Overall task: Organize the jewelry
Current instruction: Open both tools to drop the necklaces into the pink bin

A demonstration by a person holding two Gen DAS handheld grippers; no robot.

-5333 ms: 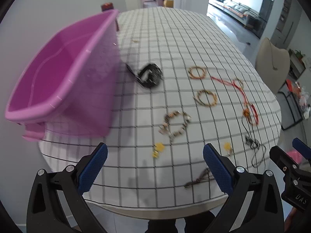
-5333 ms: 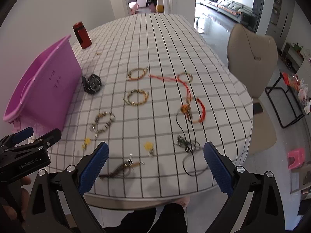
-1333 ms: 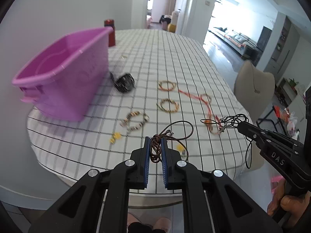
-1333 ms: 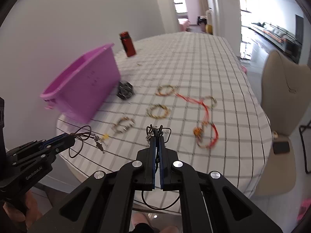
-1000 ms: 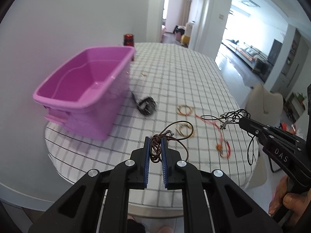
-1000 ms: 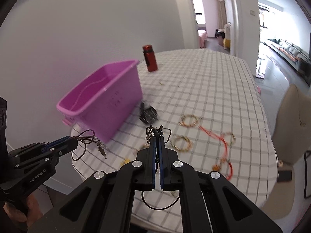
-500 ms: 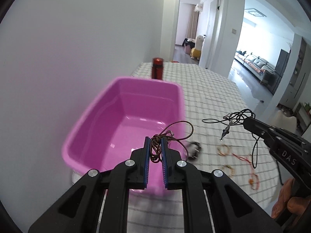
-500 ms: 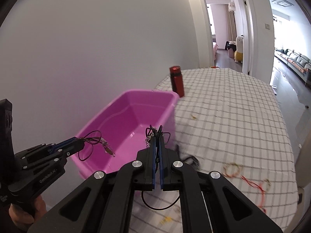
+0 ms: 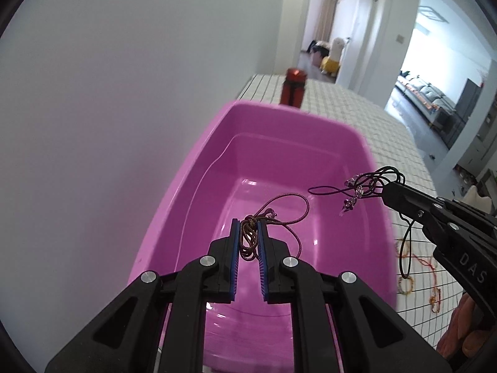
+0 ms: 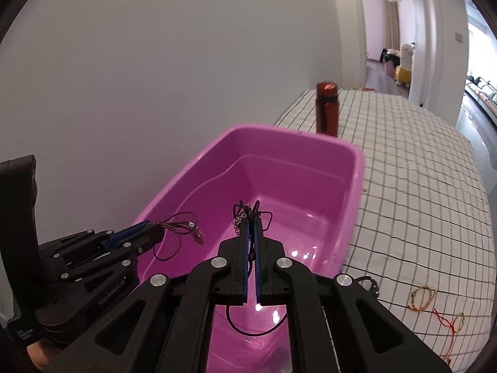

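Left gripper: jaws pinching a bunched brown braided cord necklace, loose loops sticking out ahead and to the right of the tips. Right gripper: jaws pressed together on a black cord necklace with a small silver chain and charm; one black loop hangs under the jaws, the knot pokes up past the tips.

Key relation: the glossy pink plastic tub sits straight below and ahead of both pairs of jaws. Its long axis runs away from the cameras, roughly in line with the fingers. Both held pieces hang over the open interior, not touching the floor or walls. The right gripper's tips show further forward and off to the right of the left jaws, near the tub's right wall. Neither hand looks clearly nearer the floor of the tub.

Tub contents: nothing visible on the floor, though glare spots and the grippers cover part of it, so probably empty.

Further out, right of the jaws: checked-cloth desk with several beaded bracelets and a red cord piece, unsorted. Beyond the tub's far rim, a red cylindrical bottle standing upright.

Judgement: the drop step; opening either pair of jaws should land its necklace inside.
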